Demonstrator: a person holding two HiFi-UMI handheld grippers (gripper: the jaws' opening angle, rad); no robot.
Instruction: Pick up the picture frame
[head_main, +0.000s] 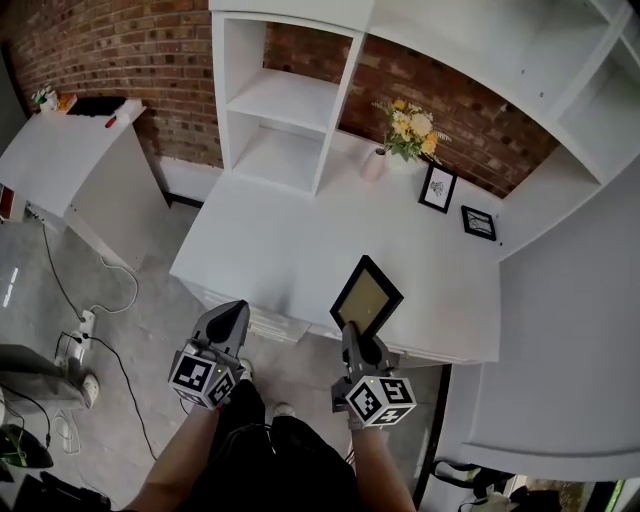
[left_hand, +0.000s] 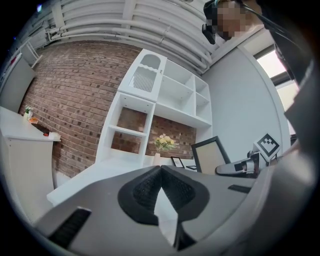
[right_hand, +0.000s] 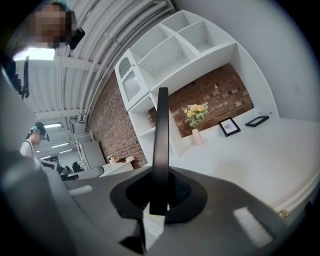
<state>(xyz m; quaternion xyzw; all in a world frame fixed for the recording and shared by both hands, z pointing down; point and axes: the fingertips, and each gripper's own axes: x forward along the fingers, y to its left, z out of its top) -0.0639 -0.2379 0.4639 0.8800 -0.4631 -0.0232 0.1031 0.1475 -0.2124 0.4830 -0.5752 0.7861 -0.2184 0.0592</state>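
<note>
A black picture frame (head_main: 366, 296) with a tan panel is lifted off the white desk (head_main: 270, 250), held by its lower edge in my right gripper (head_main: 352, 330), which is shut on it. In the right gripper view the picture frame (right_hand: 160, 135) shows edge-on as a dark bar rising from between the pads. My left gripper (head_main: 232, 318) hovers off the desk's front edge, shut with nothing in it. The left gripper view shows its pads (left_hand: 172, 190) touching at the tips, with the picture frame (left_hand: 210, 154) off to the right.
At the desk's back stand a vase of yellow flowers (head_main: 408, 132), a small upright framed print (head_main: 438, 187) and a flat dark frame (head_main: 478, 222). White shelving (head_main: 285, 100) rises at the back. A white cabinet (head_main: 70, 160) and floor cables (head_main: 90, 330) lie left.
</note>
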